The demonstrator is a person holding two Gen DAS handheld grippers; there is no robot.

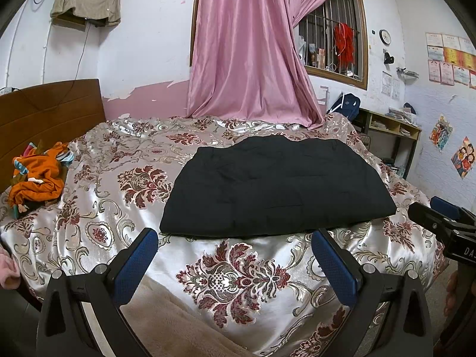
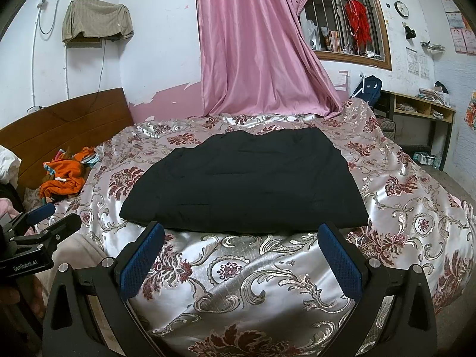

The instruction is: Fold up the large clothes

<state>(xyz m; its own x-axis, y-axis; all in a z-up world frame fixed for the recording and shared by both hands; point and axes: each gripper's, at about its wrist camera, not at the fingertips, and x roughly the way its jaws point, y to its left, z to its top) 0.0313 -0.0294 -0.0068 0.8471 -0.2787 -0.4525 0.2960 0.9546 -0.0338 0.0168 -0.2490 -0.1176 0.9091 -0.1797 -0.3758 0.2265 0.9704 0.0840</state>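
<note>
Two grippers are in my view, both held above the near edge of the bed with nothing between their fingers. The left gripper [image 1: 235,238] has its jaws spread wide, blue pads facing each other across bare bedspread; I see no cloth in its hold. The right gripper [image 2: 242,232] stands likewise, jaws fully apart and holding nothing. Each shows at the edge of the other's camera: the right one at the right margin of the left wrist view, the left one at the left margin of the right wrist view.

The black garment [image 1: 276,187] lies flat on the floral satin bedspread [image 1: 238,276], folded into a broad, roughly rectangular shape. Its near edge sits just beyond both sets of fingertips; I cannot tell whether any tip touches it. In the right wrist view the same garment [image 2: 244,184] lies centred ahead of the fingers.

An orange bundle of clothes [image 1: 38,175] rests well apart at the left, near the wooden headboard [image 1: 50,110]. A pink curtain [image 1: 247,47] hangs down to the far side of the bed.
</note>
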